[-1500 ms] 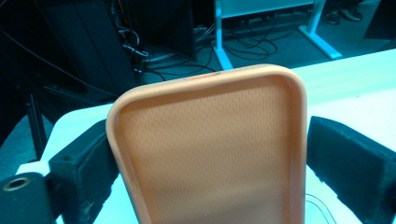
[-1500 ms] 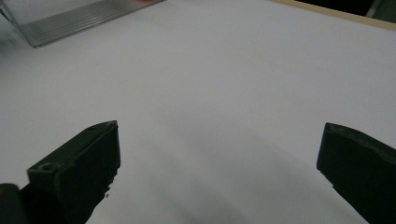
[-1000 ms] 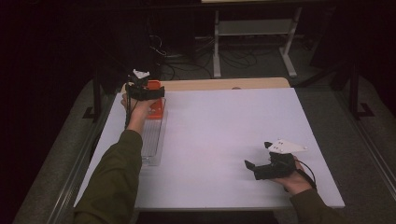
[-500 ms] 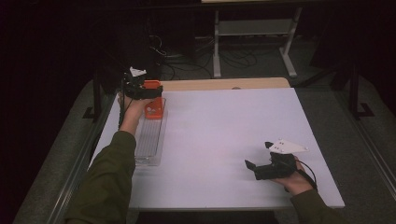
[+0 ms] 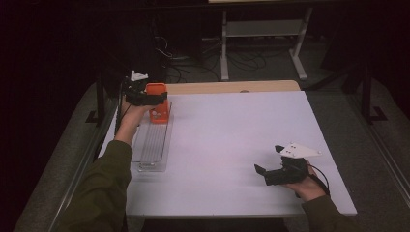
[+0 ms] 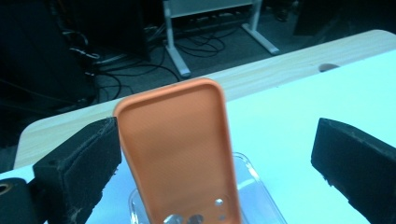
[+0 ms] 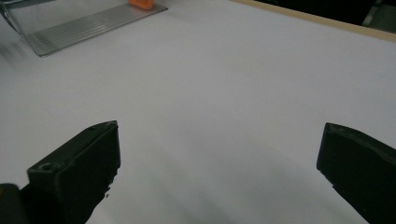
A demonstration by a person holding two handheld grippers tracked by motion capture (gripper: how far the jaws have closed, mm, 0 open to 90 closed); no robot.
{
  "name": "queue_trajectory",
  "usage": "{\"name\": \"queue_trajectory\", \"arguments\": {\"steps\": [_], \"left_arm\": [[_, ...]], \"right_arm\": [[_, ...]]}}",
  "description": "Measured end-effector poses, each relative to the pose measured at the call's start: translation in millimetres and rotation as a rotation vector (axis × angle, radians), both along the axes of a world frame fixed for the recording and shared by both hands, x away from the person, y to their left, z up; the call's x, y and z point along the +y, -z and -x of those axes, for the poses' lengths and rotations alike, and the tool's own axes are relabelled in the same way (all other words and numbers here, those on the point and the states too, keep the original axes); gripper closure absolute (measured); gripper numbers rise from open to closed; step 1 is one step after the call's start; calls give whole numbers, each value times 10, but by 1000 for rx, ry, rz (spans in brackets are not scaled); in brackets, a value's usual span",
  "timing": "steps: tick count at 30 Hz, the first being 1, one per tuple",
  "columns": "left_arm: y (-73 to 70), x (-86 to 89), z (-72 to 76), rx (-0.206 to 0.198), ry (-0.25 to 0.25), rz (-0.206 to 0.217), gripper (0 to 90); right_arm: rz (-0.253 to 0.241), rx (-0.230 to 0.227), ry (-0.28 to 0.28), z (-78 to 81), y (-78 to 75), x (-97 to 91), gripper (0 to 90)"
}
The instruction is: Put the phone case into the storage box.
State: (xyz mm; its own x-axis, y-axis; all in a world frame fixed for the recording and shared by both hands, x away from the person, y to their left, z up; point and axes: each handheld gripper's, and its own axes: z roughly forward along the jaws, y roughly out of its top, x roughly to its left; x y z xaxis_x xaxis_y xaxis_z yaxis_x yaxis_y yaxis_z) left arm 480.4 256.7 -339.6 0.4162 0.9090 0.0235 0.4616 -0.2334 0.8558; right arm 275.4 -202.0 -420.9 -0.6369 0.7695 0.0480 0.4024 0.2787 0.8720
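An orange phone case stands upright at the far end of a clear ribbed rack on the table's left side. My left gripper is at the case, jaws spread wide. In the left gripper view the case rises between the jaws, close against the left jaw and well apart from the right one; my left gripper is open. My right gripper hovers low over the white tabletop near the front right, open with nothing between its jaws.
The white tabletop has a wooden strip along its far edge. Beyond it are a stand's legs and floor cables. In the right gripper view the clear rack lies far off at the upper left.
My left hand and gripper have shifted a little toward the table's far left corner, by the case. The right gripper has stayed in place.
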Motion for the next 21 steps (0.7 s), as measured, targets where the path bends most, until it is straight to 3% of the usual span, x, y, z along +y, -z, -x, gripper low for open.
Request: {"name": "queue_trajectory", "arguments": {"steps": [11,21], "left_arm": [[-64,-22,217,-2,116,-13,12],[-43,-42,412,3,216,13,12]], "right_arm": [[-16,4,-23,-17,-58,-14,0],[-16,9,-37,-23,-83,-9,0]]}}
